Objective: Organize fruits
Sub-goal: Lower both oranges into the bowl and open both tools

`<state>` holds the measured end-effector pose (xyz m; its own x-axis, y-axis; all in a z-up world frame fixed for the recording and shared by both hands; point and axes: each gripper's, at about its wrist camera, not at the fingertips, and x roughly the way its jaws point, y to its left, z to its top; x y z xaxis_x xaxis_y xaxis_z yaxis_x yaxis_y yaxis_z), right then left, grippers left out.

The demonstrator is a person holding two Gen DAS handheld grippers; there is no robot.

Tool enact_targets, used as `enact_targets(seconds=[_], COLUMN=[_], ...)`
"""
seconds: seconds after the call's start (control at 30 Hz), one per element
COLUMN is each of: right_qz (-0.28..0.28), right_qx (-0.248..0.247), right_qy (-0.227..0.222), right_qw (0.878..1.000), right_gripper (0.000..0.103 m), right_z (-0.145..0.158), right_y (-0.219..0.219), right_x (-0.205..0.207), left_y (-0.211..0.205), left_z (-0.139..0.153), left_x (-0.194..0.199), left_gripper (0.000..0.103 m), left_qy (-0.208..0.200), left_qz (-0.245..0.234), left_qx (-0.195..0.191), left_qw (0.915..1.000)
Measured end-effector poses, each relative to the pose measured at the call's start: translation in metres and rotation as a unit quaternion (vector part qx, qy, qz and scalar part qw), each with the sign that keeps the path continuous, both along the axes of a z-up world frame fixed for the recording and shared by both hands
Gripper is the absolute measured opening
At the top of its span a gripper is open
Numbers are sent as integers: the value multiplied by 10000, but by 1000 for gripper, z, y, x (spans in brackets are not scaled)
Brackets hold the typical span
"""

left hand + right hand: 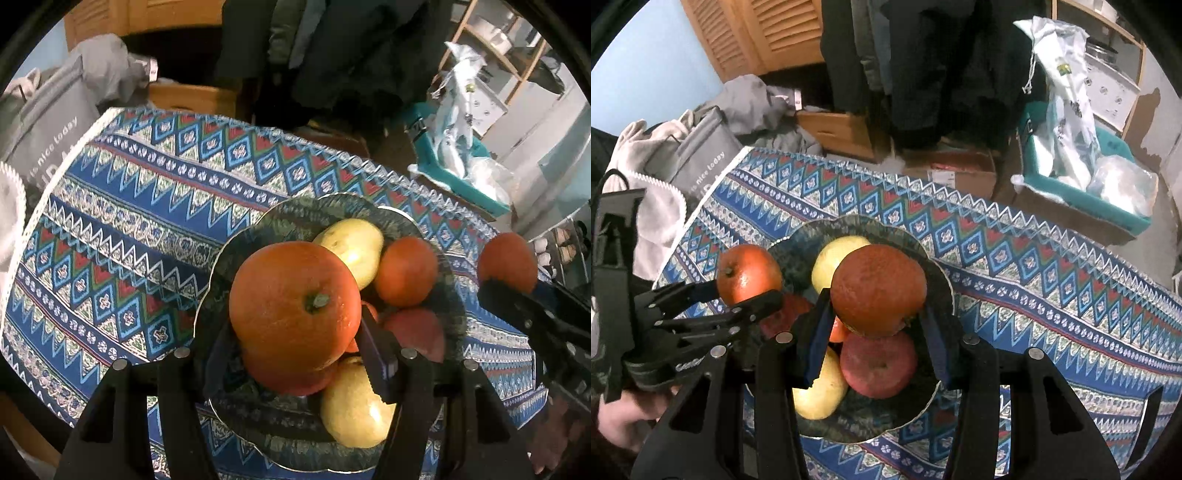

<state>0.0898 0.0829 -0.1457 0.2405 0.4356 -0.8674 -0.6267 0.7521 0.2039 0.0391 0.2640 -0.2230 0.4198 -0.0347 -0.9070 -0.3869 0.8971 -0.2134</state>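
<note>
The left fingers [295, 354] pinch a big orange [294, 304] from both sides, stem up. The right fingers [877, 332] pinch a second, smaller orange [878, 290] the same way. Both fruits hang just above a dark glass bowl [945, 291], the left one over its near-left part, the right one over its middle.

The bowl already holds two yellow apples [837, 260], a red apple [878, 363] and another orange [406, 271]. It sits on the surface, which is covered by a blue patterned cloth [1052, 258]; no loose fruit shows on the cloth.

Judging by this, the step in hand is setting the last two oranges into the bowl. Next, each calls for lowering into a gap between the fruits, then spreading the fingers only once the orange rests, since the pile is rounded and one could roll off over the rim.

A grey bag [698, 162] beyond the surface reads "nice today"; the rest of the print is cut off.
</note>
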Motion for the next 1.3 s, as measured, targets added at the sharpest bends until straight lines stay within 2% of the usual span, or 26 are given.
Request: enact_targets(seconds=[0.27, 0.4, 0.67, 1.1, 1.3], right_qz=[36, 46, 154, 532, 540], right_qx=[-44, -27, -55, -233, -225], right_qy=[82, 92, 122, 370, 454], right_qw=[9999, 9999, 9998, 9976, 9973], right_gripper=[47, 47, 47, 47, 47], right_z=[-10, -10, -13, -35, -39], right_y=[1, 3, 10, 37, 38], right_x=[-1, -2, -4, -13, -14], left_y=[-1, -1, 2, 8, 11], left_z=[-6, 3, 13, 26, 29], left_x=[4, 1, -18, -44, -47], left_gripper=[65, 66, 66, 66, 67], left_qy=[97, -13, 46, 42, 40], left_qz=[-32, -12, 56, 230, 307], left_qx=[-61, 24, 77, 212, 211], left_qw=[9999, 10000, 9999, 9995, 9993])
